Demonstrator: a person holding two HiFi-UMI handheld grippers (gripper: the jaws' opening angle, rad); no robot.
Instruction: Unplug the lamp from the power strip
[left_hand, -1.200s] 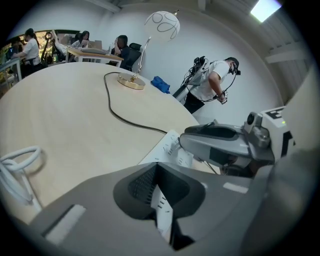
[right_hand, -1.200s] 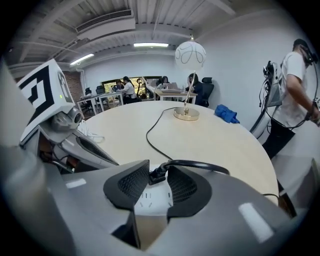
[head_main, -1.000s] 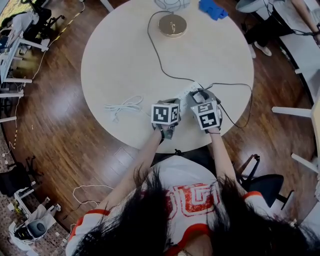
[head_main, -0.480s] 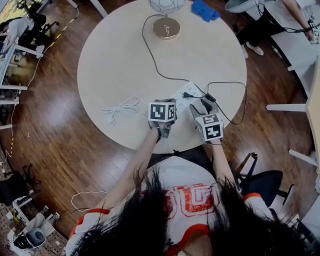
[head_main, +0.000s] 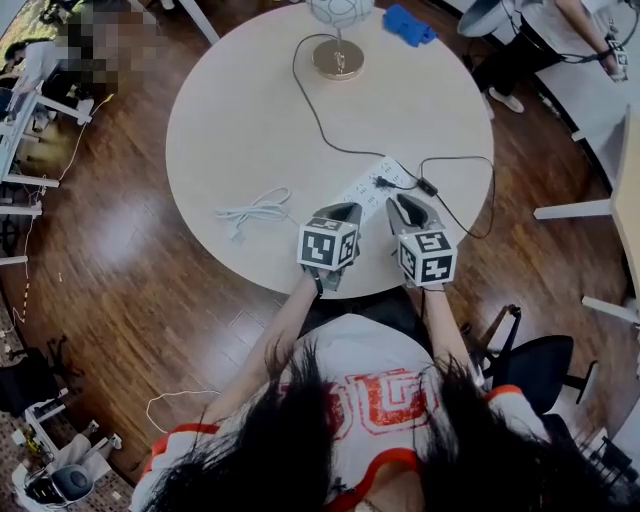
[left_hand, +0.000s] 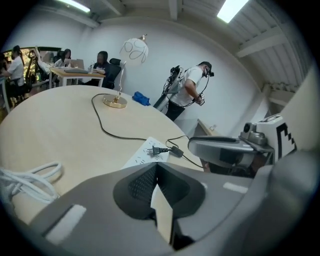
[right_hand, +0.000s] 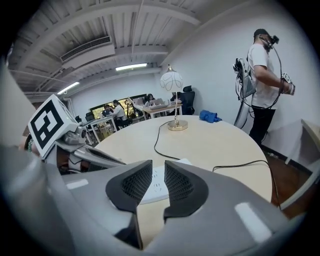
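step: unplugging looks done; the black two-prong plug (left_hand: 160, 150) lies loose on the flat white plastic power strip (head_main: 368, 190), right of the table's middle, prongs bare.
next move: in my judgement only drawing both tools back remains.
left gripper (left_hand: 155, 167): clenched, ribbed dark pads meeting, nothing between.
right gripper (right_hand: 157, 167): closing on empty air, strip just beyond.
lamp (head_main: 338, 58): brass disc base, white globe shade, far side; thin black cord (head_main: 312, 105) crosses the smooth round beige table (head_main: 230, 110).
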